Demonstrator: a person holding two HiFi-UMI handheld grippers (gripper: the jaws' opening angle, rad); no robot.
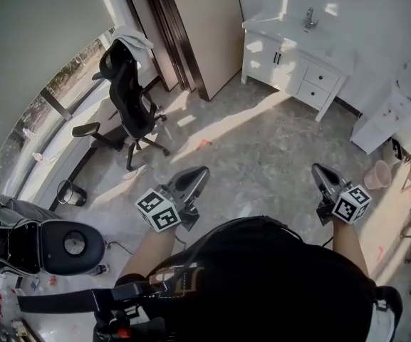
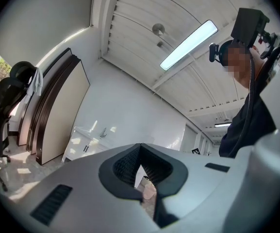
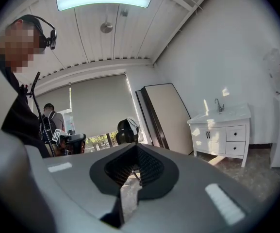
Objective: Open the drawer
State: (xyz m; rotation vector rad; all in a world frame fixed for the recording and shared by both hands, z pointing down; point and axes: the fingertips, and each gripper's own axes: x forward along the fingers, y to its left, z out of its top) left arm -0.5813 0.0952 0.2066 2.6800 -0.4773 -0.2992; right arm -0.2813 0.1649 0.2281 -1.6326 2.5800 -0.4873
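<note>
Clearly, the left gripper [image 1: 202,171] and right gripper [image 1: 318,169] are held shut, empty; unopened, the drawer [image 1: 322,78] knob could be knocked, not gripped.

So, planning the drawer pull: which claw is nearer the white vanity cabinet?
Right. The right claw is almost straight below the vanity cabinet in the head view; the left claw sits farther off, down and left. Both are well short of it.
</note>
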